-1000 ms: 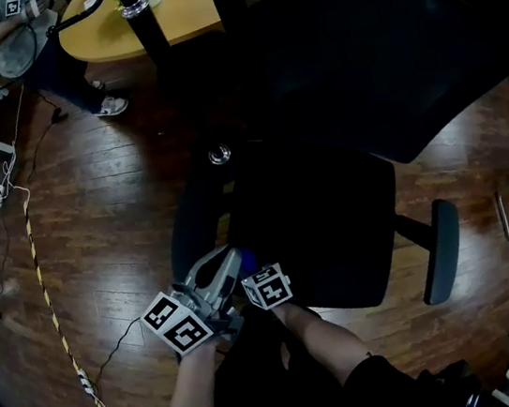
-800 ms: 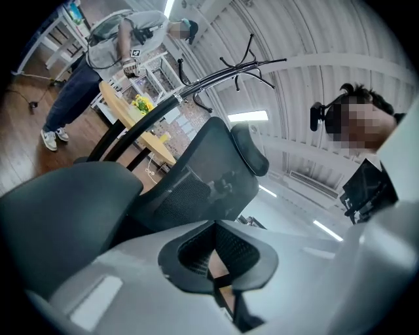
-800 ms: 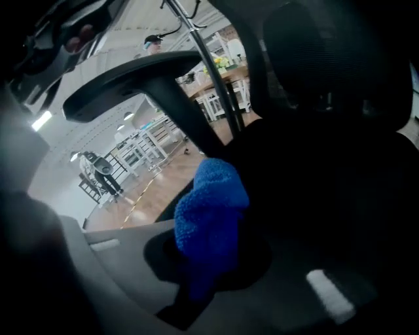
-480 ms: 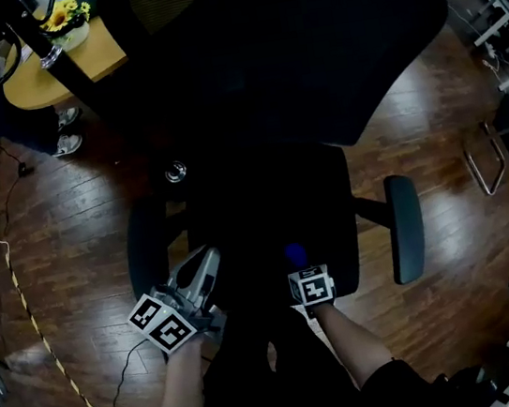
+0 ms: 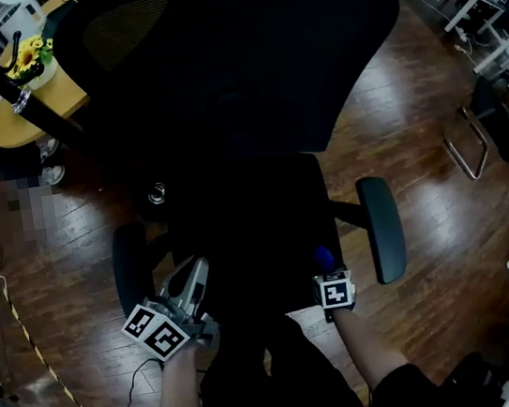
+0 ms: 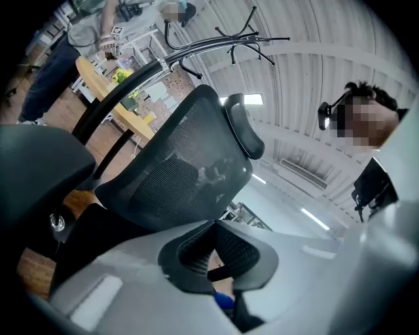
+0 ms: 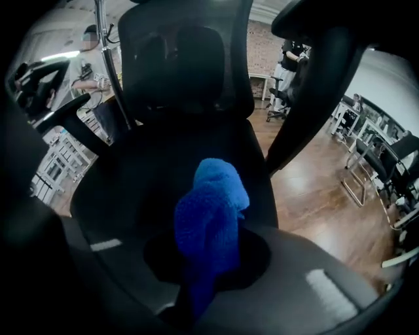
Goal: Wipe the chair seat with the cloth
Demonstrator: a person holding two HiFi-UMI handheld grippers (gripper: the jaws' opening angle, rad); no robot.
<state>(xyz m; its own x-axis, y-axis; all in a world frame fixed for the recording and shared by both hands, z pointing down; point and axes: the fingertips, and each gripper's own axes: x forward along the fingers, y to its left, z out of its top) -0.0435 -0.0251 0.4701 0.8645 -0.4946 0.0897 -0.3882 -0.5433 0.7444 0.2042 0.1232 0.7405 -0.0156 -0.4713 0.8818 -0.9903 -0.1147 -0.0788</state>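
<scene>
The right gripper (image 7: 208, 265) pinches the blue cloth (image 7: 211, 209) over the dark, hard-to-read chair seat (image 7: 150, 170); the left gripper (image 6: 216, 224) sits closed, empty.

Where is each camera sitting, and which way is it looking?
Head view: worn by the person, looking steeply down at the chair seat; shows both forearms, left gripper, right gripper.
Left gripper view: on the left gripper, tilted up at the backrest and ceiling; its shut jaws show, and a camera-wearing head.
Right gripper view: on the right gripper, looking across the seat to the backrest; its jaws pinch the blue cloth.
Shared: both gripper views show the backrest.
</scene>
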